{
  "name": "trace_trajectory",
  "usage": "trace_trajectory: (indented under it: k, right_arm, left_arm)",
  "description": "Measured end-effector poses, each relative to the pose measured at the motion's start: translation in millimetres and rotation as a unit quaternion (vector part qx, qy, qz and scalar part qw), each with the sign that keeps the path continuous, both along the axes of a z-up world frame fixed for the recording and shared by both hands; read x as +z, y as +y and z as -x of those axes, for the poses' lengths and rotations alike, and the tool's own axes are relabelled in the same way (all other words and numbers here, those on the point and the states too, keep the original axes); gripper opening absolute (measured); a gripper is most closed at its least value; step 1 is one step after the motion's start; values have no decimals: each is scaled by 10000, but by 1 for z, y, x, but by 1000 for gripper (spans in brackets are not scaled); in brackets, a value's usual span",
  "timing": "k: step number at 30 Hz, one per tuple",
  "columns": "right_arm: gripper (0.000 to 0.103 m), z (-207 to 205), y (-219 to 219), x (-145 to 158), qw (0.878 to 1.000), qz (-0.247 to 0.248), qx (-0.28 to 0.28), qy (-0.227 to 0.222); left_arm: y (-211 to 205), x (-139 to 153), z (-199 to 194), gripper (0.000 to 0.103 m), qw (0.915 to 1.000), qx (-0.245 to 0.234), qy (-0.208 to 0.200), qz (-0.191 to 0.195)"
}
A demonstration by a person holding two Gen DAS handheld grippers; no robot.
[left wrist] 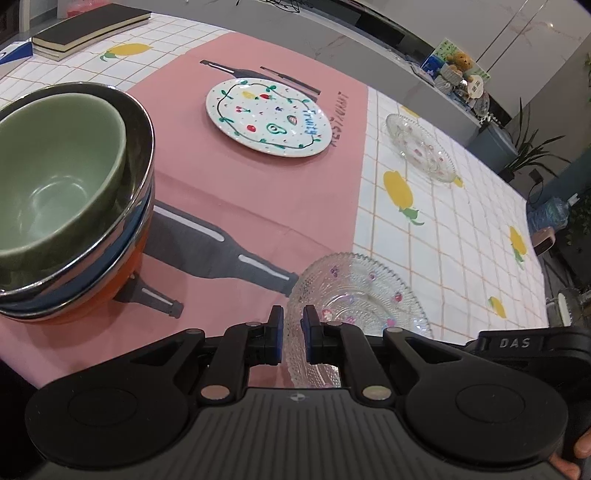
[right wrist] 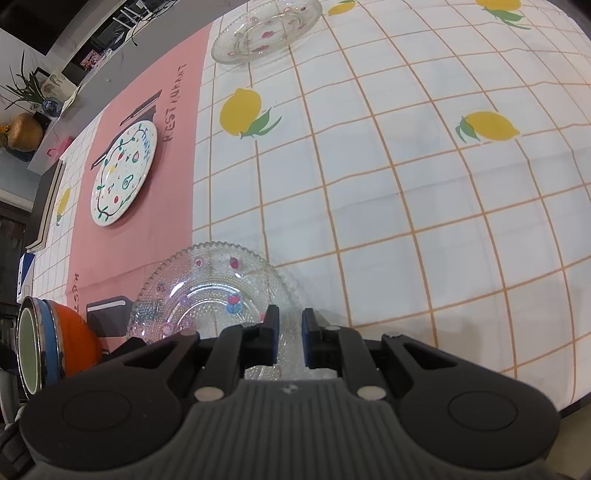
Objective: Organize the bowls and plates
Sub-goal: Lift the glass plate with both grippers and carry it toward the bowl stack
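A clear beaded glass plate [left wrist: 354, 295] [right wrist: 207, 291] with small flower prints is gripped at its rim from two sides. My left gripper [left wrist: 293, 334] is shut on its near left rim. My right gripper [right wrist: 290, 336] is shut on its near right rim. A stack of bowls [left wrist: 66, 206] [right wrist: 48, 347] stands at the left: a green bowl [left wrist: 55, 173] inside a steel-rimmed one on an orange one. A white painted plate [left wrist: 267, 118] [right wrist: 123, 173] lies on the pink cloth. A second glass plate [left wrist: 419, 151] [right wrist: 266, 29] lies farther off.
The table has a white checked lemon-print cloth [right wrist: 406, 184] with a pink panel [left wrist: 258, 206]. Dark notebooks [left wrist: 88, 31] lie at the far left corner. A counter with a teddy bear [left wrist: 458, 62] and plants lies beyond the table. The table edge [right wrist: 576, 402] is at the right.
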State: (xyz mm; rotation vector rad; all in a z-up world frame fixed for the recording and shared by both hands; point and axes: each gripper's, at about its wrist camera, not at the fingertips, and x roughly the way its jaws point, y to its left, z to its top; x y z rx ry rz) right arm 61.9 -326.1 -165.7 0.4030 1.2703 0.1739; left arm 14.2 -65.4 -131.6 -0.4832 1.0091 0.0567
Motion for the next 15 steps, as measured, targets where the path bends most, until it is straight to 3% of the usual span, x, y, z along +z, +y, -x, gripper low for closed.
trace_trajectory:
  k: [15]
  right_arm:
    - [11,0,-5,0,9999,-87,-131,42]
  left_arm:
    - [-2,-12,-1,15,9999,-100,101,-34]
